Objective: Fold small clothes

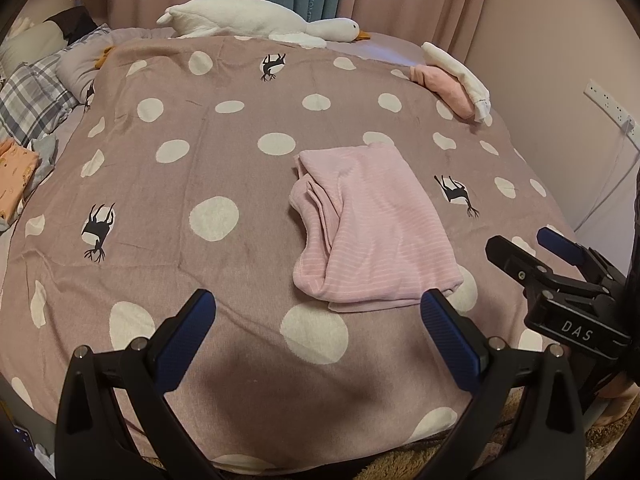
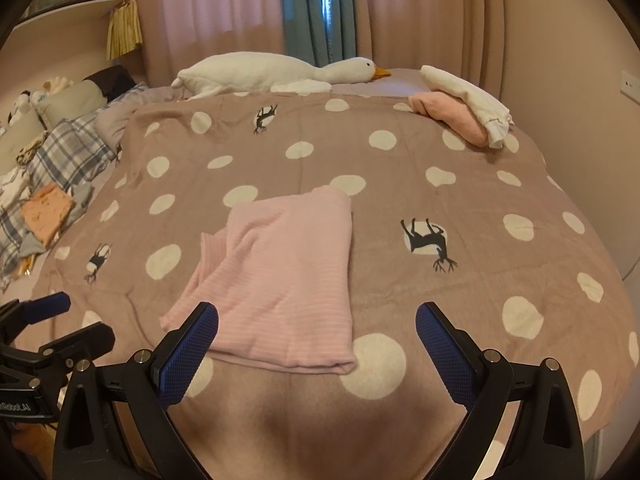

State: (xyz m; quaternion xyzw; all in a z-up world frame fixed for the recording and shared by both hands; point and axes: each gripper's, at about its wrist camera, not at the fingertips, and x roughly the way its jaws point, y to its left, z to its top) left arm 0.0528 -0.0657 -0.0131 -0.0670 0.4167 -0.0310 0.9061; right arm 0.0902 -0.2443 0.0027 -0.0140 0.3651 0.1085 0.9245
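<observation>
A pink striped garment [image 1: 372, 228] lies folded on the dotted bedspread [image 1: 200, 160]; it also shows in the right wrist view [image 2: 288, 280]. My left gripper [image 1: 318, 312] is open and empty, hovering just short of the garment's near edge. My right gripper [image 2: 316, 324] is open and empty above the garment's near edge. The right gripper shows at the right of the left wrist view [image 1: 532, 248], and the left gripper shows at the lower left of the right wrist view [image 2: 60, 320].
A plush goose [image 1: 260, 20] lies along the far edge of the bed. A pink and white pile of clothes [image 1: 456, 80] sits at the far right corner. Plaid pillows [image 1: 36, 92] and an orange garment [image 1: 16, 180] lie at the left. A wall with a socket strip [image 1: 608, 104] stands to the right.
</observation>
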